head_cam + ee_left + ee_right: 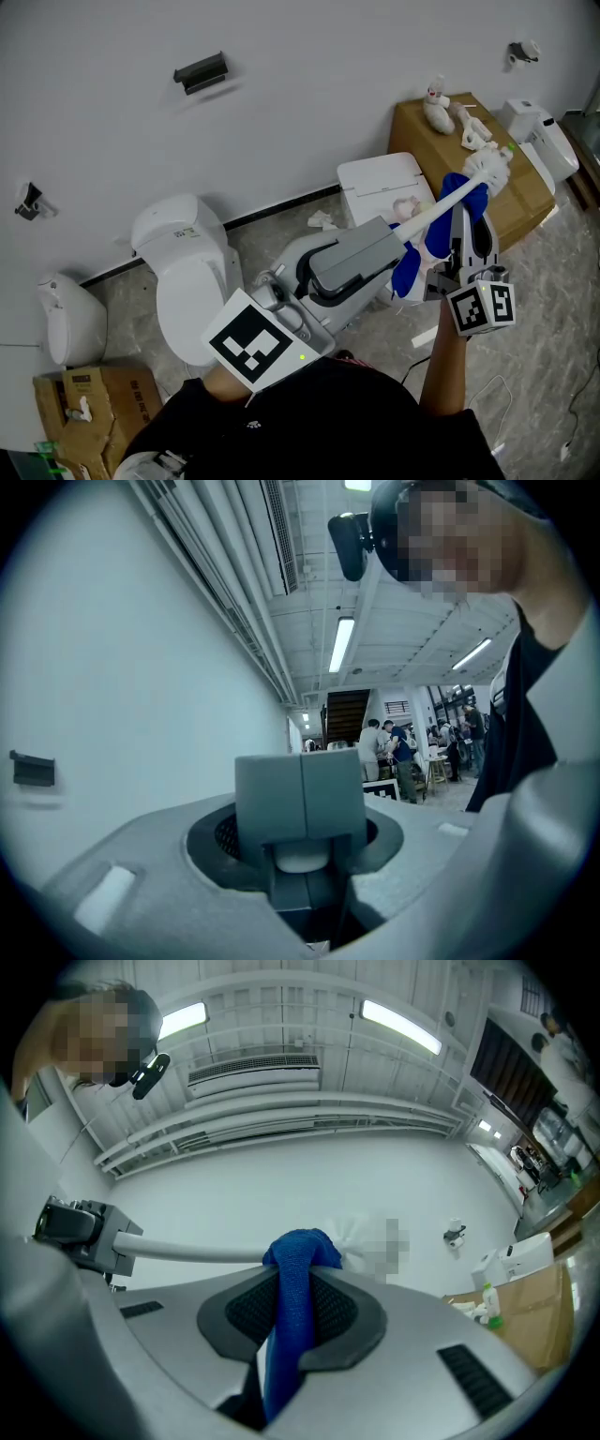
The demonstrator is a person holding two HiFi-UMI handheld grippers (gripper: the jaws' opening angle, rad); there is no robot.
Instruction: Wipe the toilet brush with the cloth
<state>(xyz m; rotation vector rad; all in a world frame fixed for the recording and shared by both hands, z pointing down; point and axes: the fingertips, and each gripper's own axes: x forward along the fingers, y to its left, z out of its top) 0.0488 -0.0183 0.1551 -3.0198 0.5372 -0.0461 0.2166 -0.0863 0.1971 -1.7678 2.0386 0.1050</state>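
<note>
The toilet brush's white handle [441, 206] runs up and to the right to its white bristle head [489, 167]. My left gripper [401, 246] is shut on the handle's lower end [300, 860], its grey fingertips [300, 803] meeting over it. My right gripper [459, 239] comes up from below, shut on a blue cloth [466, 199] that drapes over the handle just short of the bristles. In the right gripper view the cloth [295, 1265] lies folded over the handle [187, 1252], with the bristles [361, 1234] just past it and the right gripper [286, 1335] pinching the hanging strip.
A white toilet [186, 272] and another white fixture [66, 317] stand along the wall at the left. A cardboard box [427, 131] with small items on top sits at the back right, and a white bin [380, 183] beside it. Cables lie on the floor [525, 394].
</note>
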